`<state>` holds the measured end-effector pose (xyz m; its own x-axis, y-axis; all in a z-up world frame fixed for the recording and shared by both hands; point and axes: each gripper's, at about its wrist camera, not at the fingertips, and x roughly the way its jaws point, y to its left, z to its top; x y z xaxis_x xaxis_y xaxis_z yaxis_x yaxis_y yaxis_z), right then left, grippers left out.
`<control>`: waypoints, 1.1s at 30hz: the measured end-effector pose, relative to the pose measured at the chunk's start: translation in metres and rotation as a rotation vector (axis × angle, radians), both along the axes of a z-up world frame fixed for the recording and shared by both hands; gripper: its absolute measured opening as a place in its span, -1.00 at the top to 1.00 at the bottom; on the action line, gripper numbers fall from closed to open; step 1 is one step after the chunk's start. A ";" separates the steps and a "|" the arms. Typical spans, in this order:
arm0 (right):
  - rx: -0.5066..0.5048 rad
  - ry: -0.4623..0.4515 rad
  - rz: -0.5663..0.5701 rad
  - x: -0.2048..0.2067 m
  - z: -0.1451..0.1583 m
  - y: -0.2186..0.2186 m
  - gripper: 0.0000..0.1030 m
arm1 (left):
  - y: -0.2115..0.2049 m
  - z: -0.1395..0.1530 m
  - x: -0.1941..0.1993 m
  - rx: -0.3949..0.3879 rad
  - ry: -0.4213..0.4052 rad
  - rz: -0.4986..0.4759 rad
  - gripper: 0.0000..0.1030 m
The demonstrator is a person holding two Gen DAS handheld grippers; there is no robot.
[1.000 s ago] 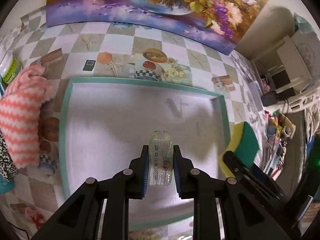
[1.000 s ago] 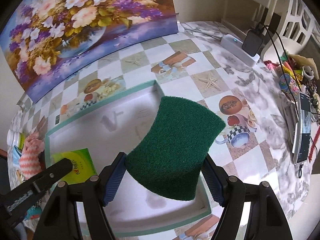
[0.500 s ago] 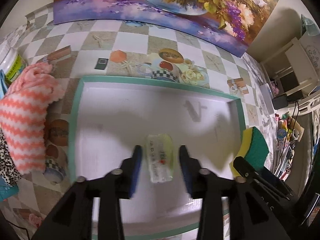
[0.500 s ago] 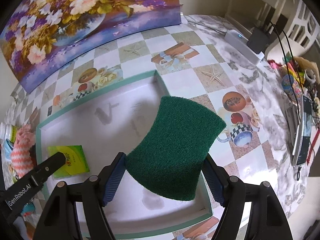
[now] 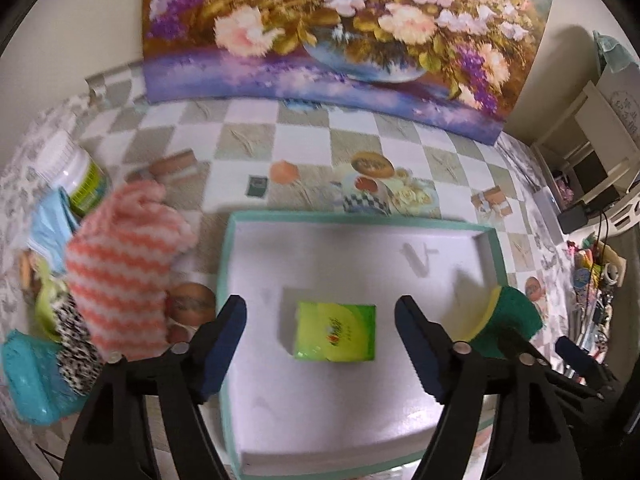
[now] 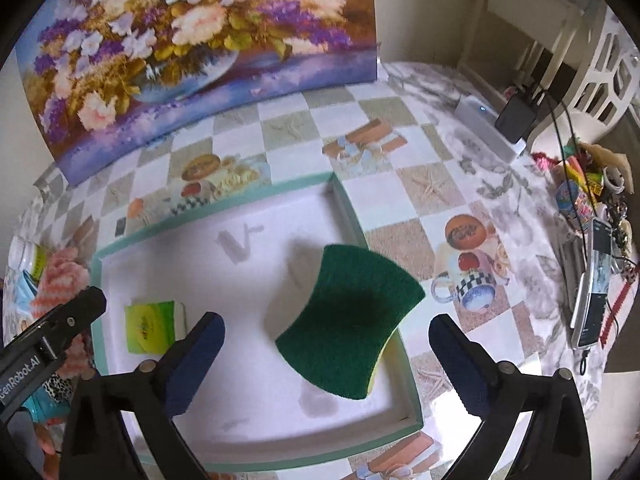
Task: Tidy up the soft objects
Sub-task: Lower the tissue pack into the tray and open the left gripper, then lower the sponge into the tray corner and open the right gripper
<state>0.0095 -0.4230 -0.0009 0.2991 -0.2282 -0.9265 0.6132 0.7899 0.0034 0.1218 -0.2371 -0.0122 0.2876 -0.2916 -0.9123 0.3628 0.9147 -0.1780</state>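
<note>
- The left gripper [image 5: 320, 344] hangs over the teal-rimmed tray [image 5: 224, 280], its fingers spreading, gripping nothing; the green tissue pack [image 5: 335, 333] lies flat below them.
- The right gripper [image 6: 326, 354] is opening wide; the green sponge [image 6: 350, 322] sits loose by the tray's right wall.
- A striped pink cloth [image 5: 120, 276] and a jar [image 5: 82, 180] crowd the counter [image 5: 280, 136] left of the tray.

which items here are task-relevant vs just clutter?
Job:
- green tissue pack, lying in tray
- green sponge, leaning at tray's right wall
- teal-rimmed tray
- striped pink cloth, outside tray

Lying about:
- flower painting
- phone
- white-lidded jar
</note>
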 end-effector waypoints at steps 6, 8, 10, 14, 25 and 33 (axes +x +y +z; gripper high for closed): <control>0.007 -0.010 -0.088 -0.008 -0.008 -0.017 -1.00 | 0.017 0.005 0.008 0.027 -0.049 0.046 -0.62; -0.005 0.014 -0.158 -0.017 -0.014 -0.029 -1.00 | 0.024 0.004 0.011 0.027 -0.042 0.070 -0.62; -0.015 0.035 -0.218 -0.026 -0.018 -0.039 -1.00 | 0.031 0.004 0.014 0.030 -0.033 0.102 -0.62; -0.016 0.031 -0.350 -0.049 -0.019 -0.060 -1.00 | 0.046 0.002 0.018 0.050 -0.040 0.158 -0.62; -0.052 0.034 -0.548 -0.084 -0.021 -0.087 -1.00 | 0.063 0.003 0.022 0.084 -0.040 0.215 -0.63; -0.027 0.098 -0.417 -0.058 -0.040 -0.070 -1.00 | 0.068 -0.007 0.023 0.140 -0.011 0.230 -0.63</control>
